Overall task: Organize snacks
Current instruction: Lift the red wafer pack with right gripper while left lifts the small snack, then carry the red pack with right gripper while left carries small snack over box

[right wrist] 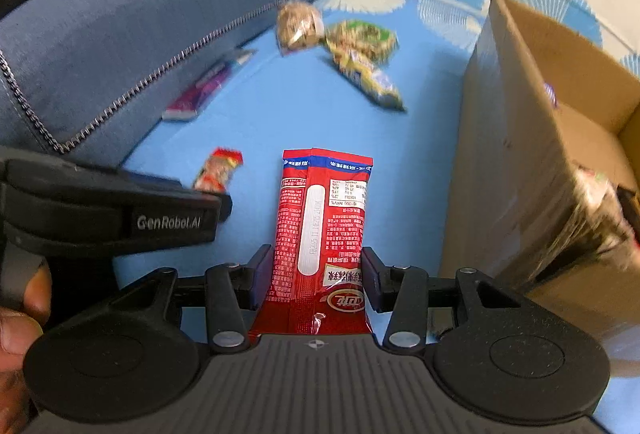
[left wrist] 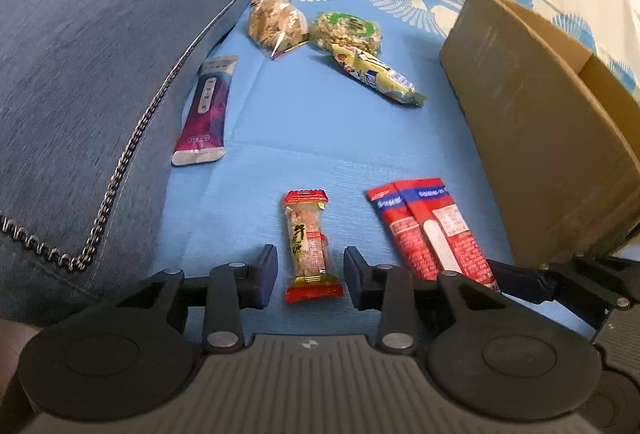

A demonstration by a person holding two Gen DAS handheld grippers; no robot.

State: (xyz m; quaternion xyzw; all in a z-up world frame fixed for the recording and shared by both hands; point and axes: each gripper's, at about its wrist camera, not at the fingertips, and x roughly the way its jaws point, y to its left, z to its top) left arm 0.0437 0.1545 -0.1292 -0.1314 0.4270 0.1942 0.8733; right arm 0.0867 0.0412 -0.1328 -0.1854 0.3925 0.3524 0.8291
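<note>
L hand-held gripper: released, astride small red candy (long axis fwd) | R hand-held gripper: grasping red packet

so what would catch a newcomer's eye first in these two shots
Probably the big red snack packet lying between the right gripper fingers, and the small red-ended candy bar framed by the left gripper fingers without touching them. Next, the open cardboard box at the right and the blue cushion at the left, with more wrapped snacks scattered on the blue sheet between them.
</note>
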